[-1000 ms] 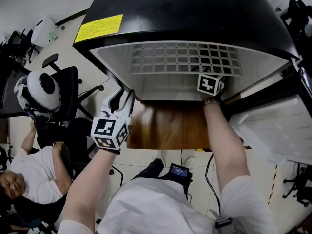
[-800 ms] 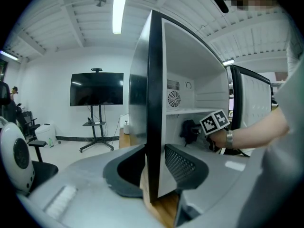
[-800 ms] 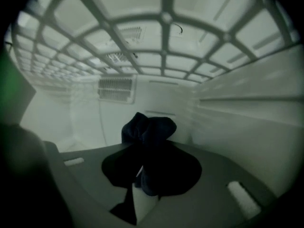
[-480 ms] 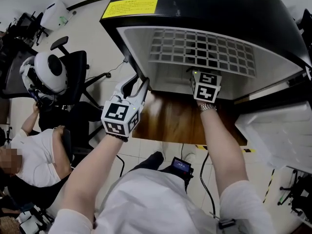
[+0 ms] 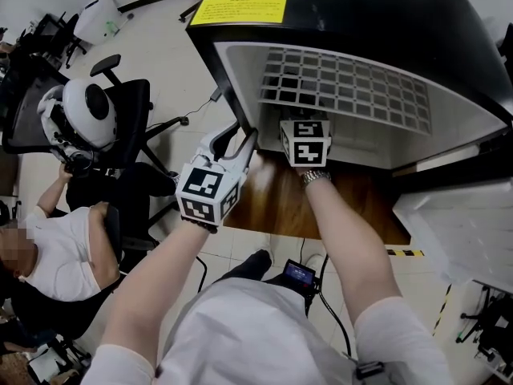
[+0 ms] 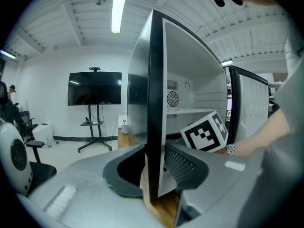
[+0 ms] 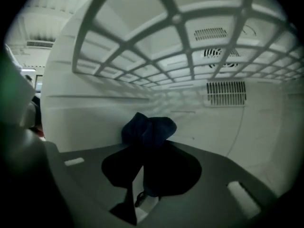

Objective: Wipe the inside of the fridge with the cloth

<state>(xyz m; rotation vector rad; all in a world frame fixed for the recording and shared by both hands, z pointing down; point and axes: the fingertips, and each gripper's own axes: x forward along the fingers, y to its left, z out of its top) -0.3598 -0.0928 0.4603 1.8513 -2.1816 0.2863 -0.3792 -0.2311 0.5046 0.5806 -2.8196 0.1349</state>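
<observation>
Right now my right gripper (image 7: 142,151) is clamped on the dark blue cloth (image 7: 151,127), which bunches out just past its jaw tips, inside the fridge (image 5: 345,14) and below the wire shelf (image 7: 190,18). Beyond the cloth, to the gripper's left, is the white inner wall, with the back wall farther ahead. I cannot tell whether the cloth is actually pressed against a surface. My left gripper (image 6: 154,167) is closed on the front edge of the fridge's side wall (image 6: 153,103), one jaw outside it and one inside, which I read as a hold to steady the cabinet. The open door (image 5: 461,215) stands well off to the right gripper's right, and the wooden tabletop (image 5: 272,203) lies under both wrists. I judge the wiping to be under way in the lower compartment's left part. The next move calls for keeping the cloth pinched while pressing it flat onto the liner and sweeping it across without snagging the shelf above. By count: one cloth, one fridge, one wire shelf, two grippers, one yellow label (image 5: 238,10) on the fridge top, and one seated person (image 5: 48,255) far to the left gripper's left.
</observation>
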